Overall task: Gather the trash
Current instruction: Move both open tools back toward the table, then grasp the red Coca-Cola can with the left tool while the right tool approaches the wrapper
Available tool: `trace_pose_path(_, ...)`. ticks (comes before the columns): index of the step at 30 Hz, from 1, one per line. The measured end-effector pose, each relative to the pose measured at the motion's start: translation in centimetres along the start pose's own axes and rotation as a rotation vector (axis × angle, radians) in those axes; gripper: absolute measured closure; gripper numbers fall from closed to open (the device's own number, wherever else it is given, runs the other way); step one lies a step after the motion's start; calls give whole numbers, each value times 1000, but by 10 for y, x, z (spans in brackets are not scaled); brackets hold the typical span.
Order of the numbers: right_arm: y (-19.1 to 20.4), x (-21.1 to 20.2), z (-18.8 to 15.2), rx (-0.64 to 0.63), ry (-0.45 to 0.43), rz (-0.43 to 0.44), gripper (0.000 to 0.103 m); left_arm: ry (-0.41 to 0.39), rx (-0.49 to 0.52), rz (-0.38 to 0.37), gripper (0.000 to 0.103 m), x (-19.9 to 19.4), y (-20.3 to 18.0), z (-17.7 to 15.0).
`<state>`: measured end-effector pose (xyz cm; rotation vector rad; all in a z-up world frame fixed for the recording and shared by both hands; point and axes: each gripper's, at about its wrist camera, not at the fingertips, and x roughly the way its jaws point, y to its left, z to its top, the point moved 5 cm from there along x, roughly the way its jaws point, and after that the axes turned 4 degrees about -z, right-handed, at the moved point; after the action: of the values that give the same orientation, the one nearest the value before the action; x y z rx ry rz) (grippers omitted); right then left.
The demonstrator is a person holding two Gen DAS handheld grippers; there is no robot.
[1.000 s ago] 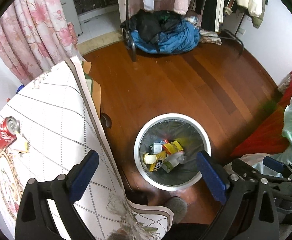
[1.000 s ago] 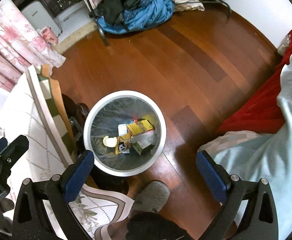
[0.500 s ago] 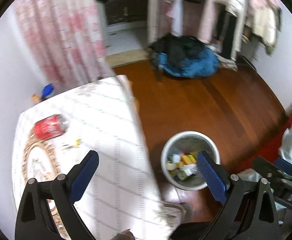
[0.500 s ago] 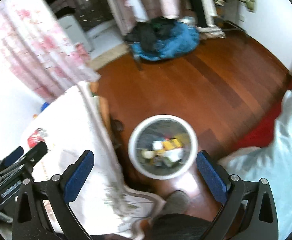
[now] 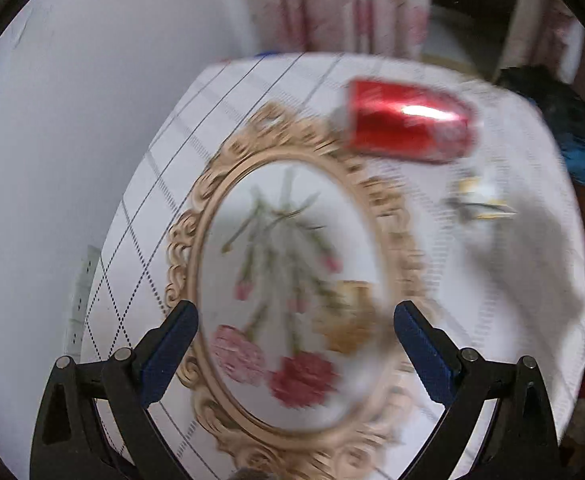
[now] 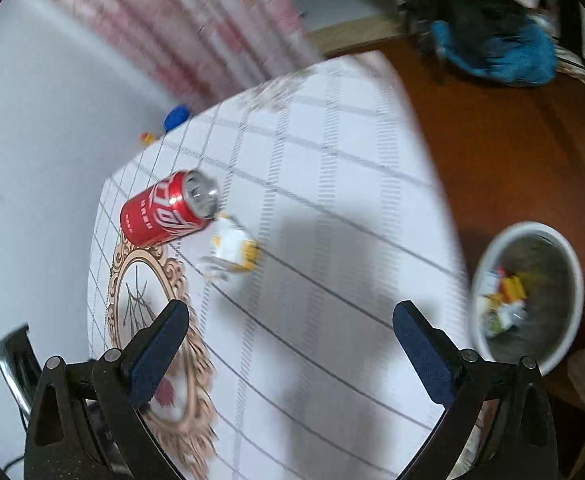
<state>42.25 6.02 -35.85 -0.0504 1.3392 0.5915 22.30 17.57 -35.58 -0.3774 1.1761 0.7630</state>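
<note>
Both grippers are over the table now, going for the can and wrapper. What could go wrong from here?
The red can lies on its side, so it may roll if nudged by open jaws. The crumpled wrapper sits right beside it and could get knocked off the tablecloth. The bin stands on the floor beyond the table edge; drops could miss.

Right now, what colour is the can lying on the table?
Red with white lettering and a silver top; the can shows best in the right wrist view.

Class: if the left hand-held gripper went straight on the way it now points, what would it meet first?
Probably the tablecloth, at its printed flower oval. The red can lies further up, off that line. Blur makes depth uncertain.
</note>
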Motion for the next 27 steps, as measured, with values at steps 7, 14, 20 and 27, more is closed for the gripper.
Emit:
trace_pose_path(7, 53, 76, 32, -103, 26, -20, 25, 19, -6, 2, 3, 31, 24, 2)
trace_pose_path(14, 71, 97, 31, -173, 18, -26, 91, 14, 17, -13, 3, 32, 23, 19)
trace_pose_path(20, 47, 71, 33, -145, -21, -35, 99, -92, 294, 15, 3, 8, -11, 42)
trace_pose_path(27, 2, 49, 49, -64, -12, -69, 99, -213, 778, 53, 3, -18, -71, 88)
